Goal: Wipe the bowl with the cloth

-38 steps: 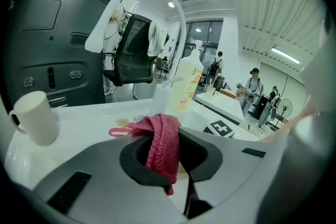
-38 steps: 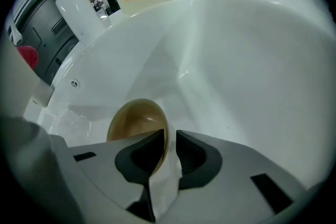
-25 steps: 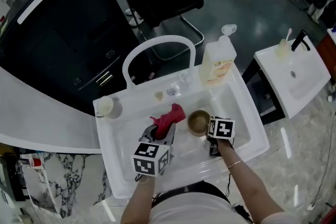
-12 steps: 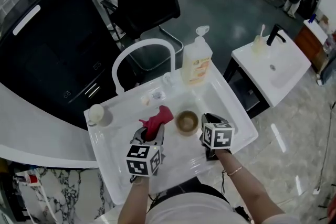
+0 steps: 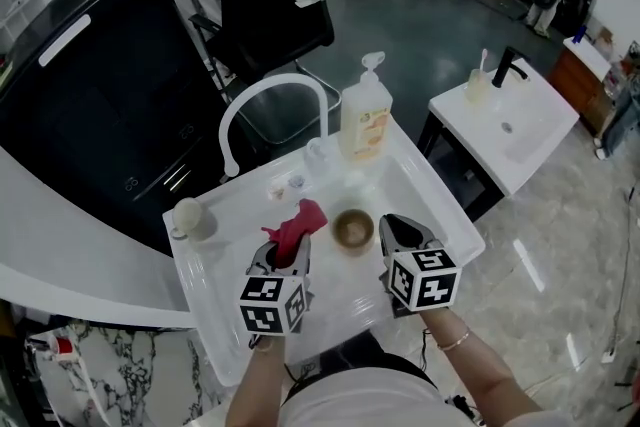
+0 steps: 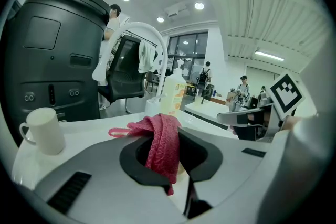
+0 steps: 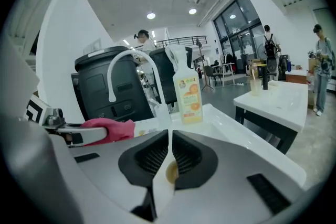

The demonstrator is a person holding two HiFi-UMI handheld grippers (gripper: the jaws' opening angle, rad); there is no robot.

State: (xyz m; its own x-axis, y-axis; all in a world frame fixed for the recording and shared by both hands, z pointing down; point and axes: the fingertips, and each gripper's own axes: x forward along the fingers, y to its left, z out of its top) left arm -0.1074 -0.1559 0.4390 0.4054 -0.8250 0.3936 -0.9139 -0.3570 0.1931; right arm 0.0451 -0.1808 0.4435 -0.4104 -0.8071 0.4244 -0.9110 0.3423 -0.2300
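Your left tool (image 5: 287, 253) is clamped on the soft, limp red cloth (image 5: 298, 221), while your right tool (image 5: 401, 228), whose jaws have just been closing to nearly together on nothing, sits just right of the small, probably light and slippery bowl (image 5: 352, 229) in the sink (image 5: 447, 218), best pinched at its rim.

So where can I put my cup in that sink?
Bare: the sink floor between the mug and the left gripper, and the corner between the soap bottle and its right rim. Crowded: around the bowl and cloth, and by the faucet.
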